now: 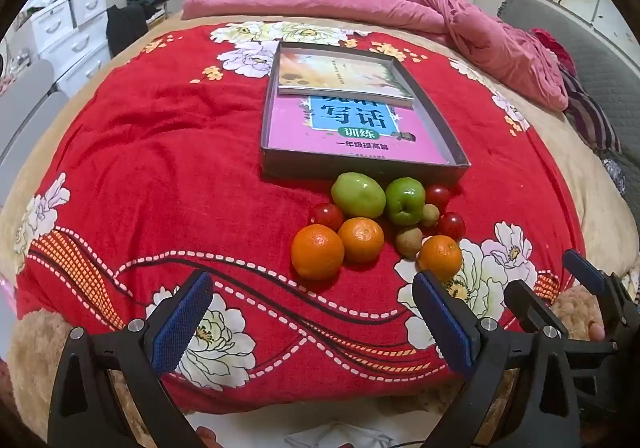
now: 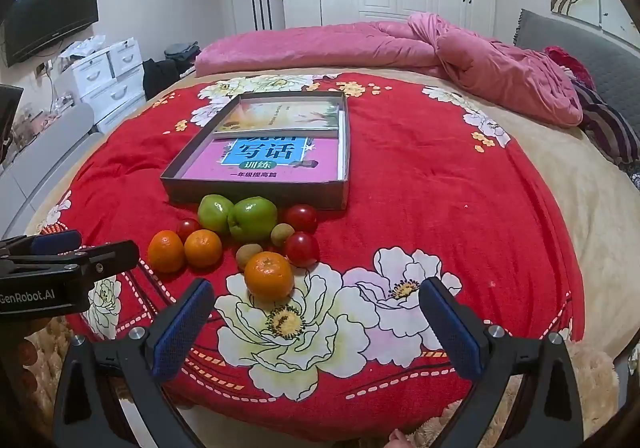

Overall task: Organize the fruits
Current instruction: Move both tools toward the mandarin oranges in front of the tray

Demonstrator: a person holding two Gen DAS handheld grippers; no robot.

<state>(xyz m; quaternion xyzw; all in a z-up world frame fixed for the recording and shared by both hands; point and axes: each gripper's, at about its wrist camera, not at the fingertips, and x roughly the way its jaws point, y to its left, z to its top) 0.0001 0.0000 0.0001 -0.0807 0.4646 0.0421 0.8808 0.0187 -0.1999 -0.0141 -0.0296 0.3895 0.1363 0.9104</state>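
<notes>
Both claws wide apart, nothing between the blue pads. Left claw (image 1: 312, 300) hovering over the red flowered blanket (image 1: 160, 168), short of the fruit pile; right claw (image 2: 316, 308) just beside it, over the big white flowers, its near pad (image 2: 182, 328) close to one orange (image 2: 269, 275).

Fruit bunched together on the blanket, right in front of a shallow dark box (image 1: 444, 128). Two green apples (image 1: 359, 195) side by side, nearest the box wall. Two oranges (image 1: 317, 251) touching each other on the left of the pile, third orange alone on a white flower. Three small red tomatoes (image 1: 327, 215) scattered round the apples, two little brownish fruits (image 1: 409, 241) between the apples and the lone orange.

Inside the box, two books (image 1: 340, 128), flat, one overlapping the other. Pink quilt (image 1: 460, 20) bunched up farther back on the bed.
</notes>
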